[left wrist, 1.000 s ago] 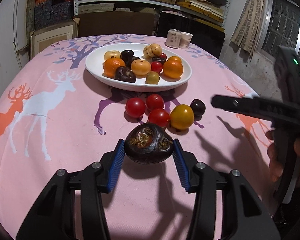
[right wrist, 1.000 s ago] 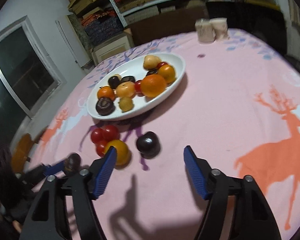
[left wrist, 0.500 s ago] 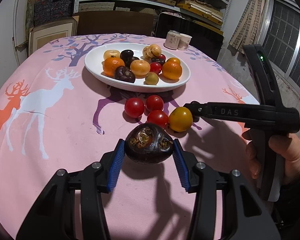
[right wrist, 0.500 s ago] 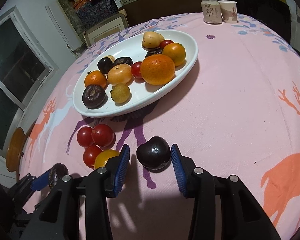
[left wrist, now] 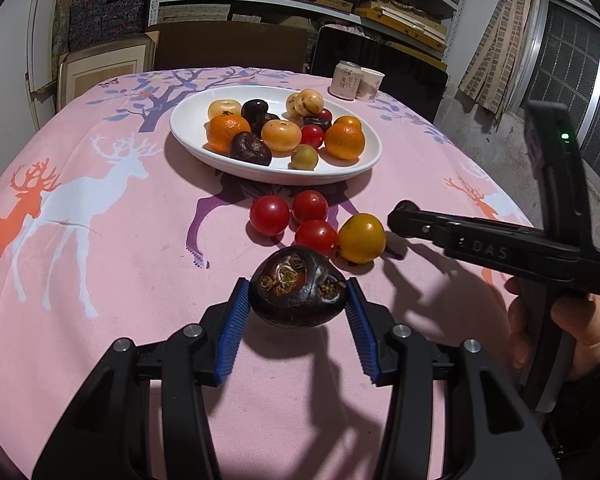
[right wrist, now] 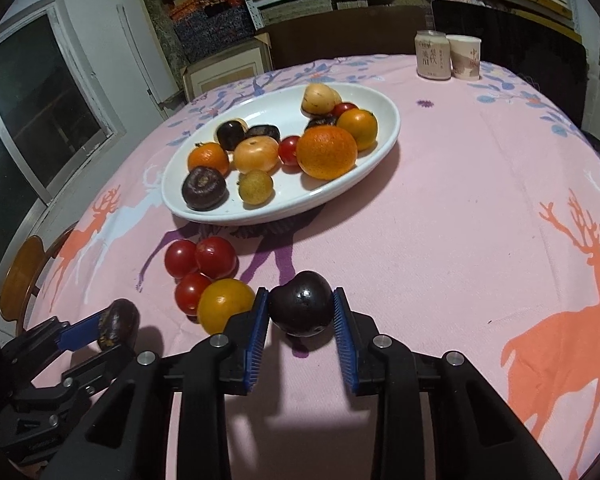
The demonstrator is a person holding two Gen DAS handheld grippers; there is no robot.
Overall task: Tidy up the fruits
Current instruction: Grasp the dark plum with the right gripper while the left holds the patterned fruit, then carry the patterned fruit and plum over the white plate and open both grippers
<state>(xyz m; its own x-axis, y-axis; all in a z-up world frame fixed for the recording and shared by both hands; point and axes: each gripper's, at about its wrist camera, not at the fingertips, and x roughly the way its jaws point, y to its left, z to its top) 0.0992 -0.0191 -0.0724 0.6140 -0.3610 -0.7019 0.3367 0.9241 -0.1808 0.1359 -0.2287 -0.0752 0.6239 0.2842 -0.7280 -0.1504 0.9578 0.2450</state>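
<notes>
Your right gripper [right wrist: 301,312], spread wide a second ago, has closed its blue pads onto the dark plum [right wrist: 301,309] on the pink tablecloth [right wrist: 440,240], at 3 o'clock of the yellow tomato [right wrist: 225,309], so a lift toward the white plate [right wrist: 284,204] at 12 o'clock looks ready. Your left gripper [left wrist: 298,300] still pinches the wrinkled dark fruit [left wrist: 298,298], jaws roughly half apart, at 6 o'clock of the red tomatoes [left wrist: 270,216].

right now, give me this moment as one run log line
left gripper: shut on dark scarred fruit | right gripper: shut on dark glossy fruit | white plate: holds fruit | loose: three red tomatoes, one yellow tomato
</notes>
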